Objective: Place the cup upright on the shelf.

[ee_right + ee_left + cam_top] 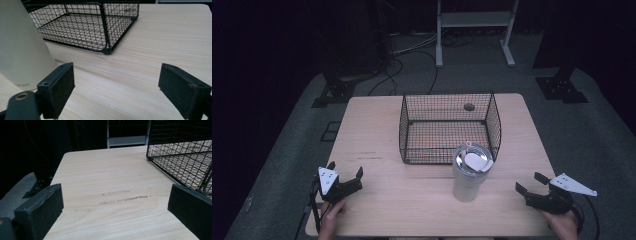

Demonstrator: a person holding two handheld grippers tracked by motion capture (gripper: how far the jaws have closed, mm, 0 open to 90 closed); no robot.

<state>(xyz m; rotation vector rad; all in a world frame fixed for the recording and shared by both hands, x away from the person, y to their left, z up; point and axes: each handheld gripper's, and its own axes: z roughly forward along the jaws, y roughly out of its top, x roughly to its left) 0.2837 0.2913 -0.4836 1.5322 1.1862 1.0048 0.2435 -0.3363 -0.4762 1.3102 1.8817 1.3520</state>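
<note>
Standing upright at the wire basket's [450, 129] five o'clock, a pale lidded tumbler [470, 172]; left gripper [345, 171] and right gripper [528, 183] both spread, empty.

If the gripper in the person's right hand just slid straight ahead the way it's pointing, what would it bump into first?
Probably the basket. In the right gripper view, the open right gripper looks across bare table at the basket's near corner, with the cup off to one side. Depth is unclear, so it might clip the cup on the way.

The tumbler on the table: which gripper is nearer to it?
Right. The right gripper sits just right of the tumbler; the left gripper lies farther off at its left.
</note>
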